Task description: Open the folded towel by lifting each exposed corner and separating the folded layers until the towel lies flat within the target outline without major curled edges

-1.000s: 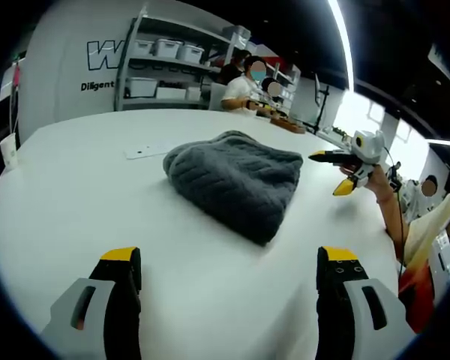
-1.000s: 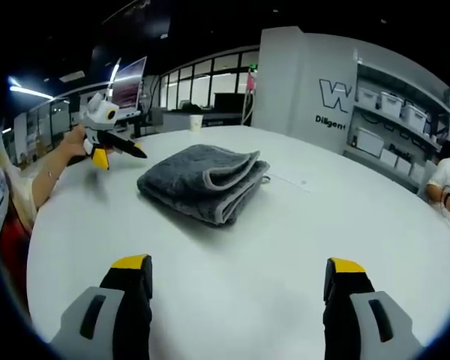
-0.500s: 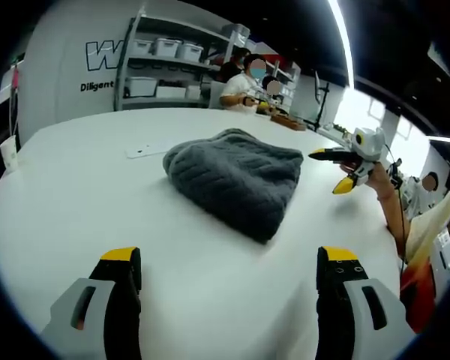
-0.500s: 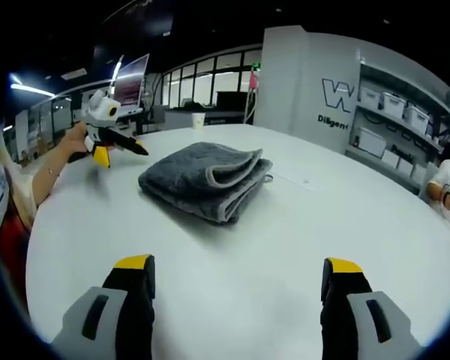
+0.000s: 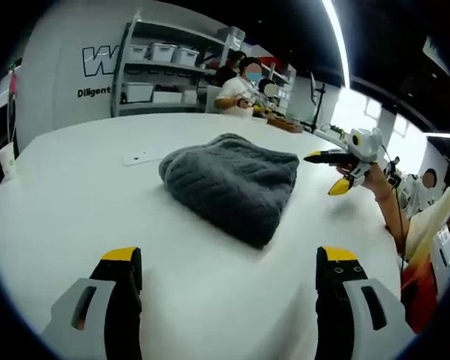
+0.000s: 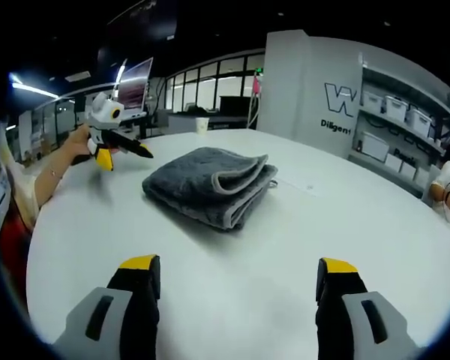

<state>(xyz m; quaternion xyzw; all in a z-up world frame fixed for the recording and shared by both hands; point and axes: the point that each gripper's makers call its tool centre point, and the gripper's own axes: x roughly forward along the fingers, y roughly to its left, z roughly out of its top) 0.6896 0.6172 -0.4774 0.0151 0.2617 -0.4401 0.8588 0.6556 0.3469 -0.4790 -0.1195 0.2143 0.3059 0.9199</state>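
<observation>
- While both tools hang short of the cloth, the left gripper [image 5: 223, 262] and right gripper [image 6: 238, 271] each show jaws spread wide, holding nothing.
- Farther out, the folded grey plush towel [image 6: 210, 184] lies mid-way across the round white table [image 6: 375, 225], its layered open edges facing the right gripper view.
- Compared with a second ago the towel sits much the same in both views; only slight camera drift shows, so unfolding has not begun.
- Beyond it, white shelving with storage bins [image 5: 154, 71] lines the wall.
</observation>
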